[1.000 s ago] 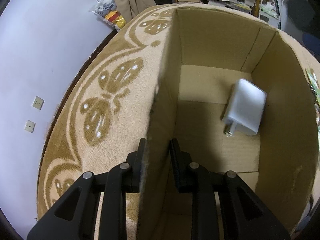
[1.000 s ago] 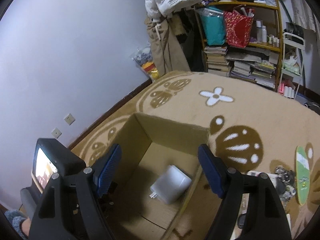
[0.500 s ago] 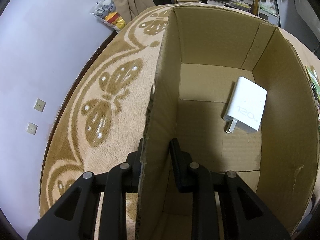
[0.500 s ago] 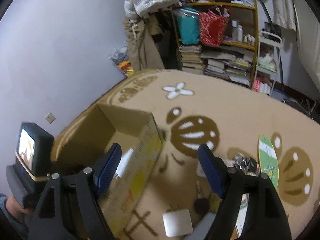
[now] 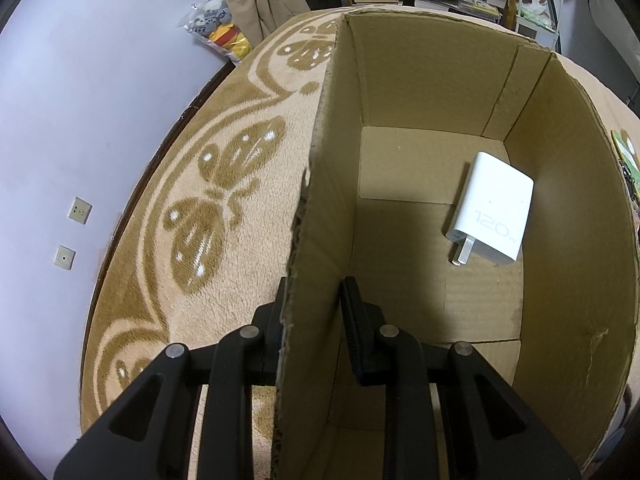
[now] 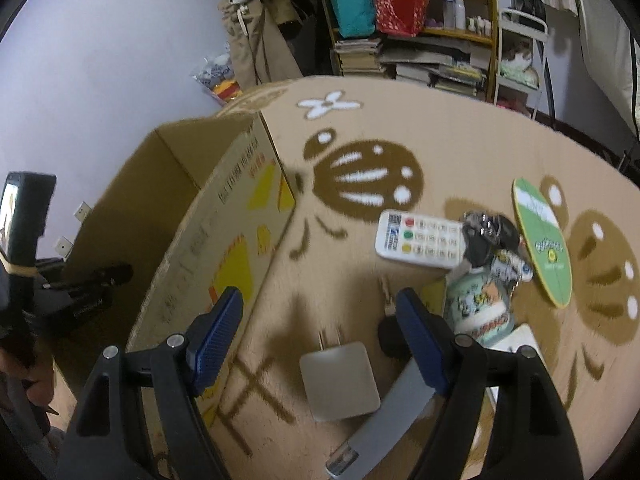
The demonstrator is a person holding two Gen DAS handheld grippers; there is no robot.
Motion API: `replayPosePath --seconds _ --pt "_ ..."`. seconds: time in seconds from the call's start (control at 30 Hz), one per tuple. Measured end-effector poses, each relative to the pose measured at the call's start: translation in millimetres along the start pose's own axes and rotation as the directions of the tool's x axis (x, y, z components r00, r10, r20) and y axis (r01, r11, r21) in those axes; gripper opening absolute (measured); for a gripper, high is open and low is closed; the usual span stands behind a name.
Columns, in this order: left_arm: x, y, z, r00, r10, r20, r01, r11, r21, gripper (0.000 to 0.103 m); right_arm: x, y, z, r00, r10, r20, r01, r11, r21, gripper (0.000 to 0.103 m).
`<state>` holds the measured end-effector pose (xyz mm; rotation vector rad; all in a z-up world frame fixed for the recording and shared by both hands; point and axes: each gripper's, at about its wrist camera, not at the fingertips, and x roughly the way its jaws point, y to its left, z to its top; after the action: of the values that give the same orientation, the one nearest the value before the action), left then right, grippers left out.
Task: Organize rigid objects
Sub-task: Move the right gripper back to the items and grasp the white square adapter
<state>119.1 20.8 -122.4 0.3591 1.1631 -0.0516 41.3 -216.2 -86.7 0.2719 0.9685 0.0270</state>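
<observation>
My left gripper (image 5: 314, 322) is shut on the left wall of the open cardboard box (image 5: 320, 208), one finger outside and one inside. A white 120W charger (image 5: 490, 208) lies flat on the box floor by the right wall. Outside the box (image 6: 240, 232), my right gripper (image 6: 320, 334) hangs open over the rug with nothing between its blue pads (image 6: 218, 330). Just below it lies a white square plug adapter (image 6: 339, 380), prongs pointing away, touching a grey flat object (image 6: 386, 412).
Right of the box, the rug holds a white remote (image 6: 420, 238), a bunch of keys (image 6: 486, 230), a green oval board (image 6: 544, 240), a patterned bottle (image 6: 480, 306) and a small black round piece (image 6: 387, 338). Shelves (image 6: 432, 36) and a wall stand behind.
The right gripper swung from above the box to the right and sank over the things on the rug. The white charger in the box came to rest. The left gripper kept its hold.
</observation>
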Motion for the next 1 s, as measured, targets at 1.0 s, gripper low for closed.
replayPosePath --seconds 1.0 --pt "1 0 0 1.0 0.004 0.0 -0.004 1.0 0.005 0.023 36 0 -34 0.988 -0.058 -0.146 0.053 0.998 -0.034 0.051"
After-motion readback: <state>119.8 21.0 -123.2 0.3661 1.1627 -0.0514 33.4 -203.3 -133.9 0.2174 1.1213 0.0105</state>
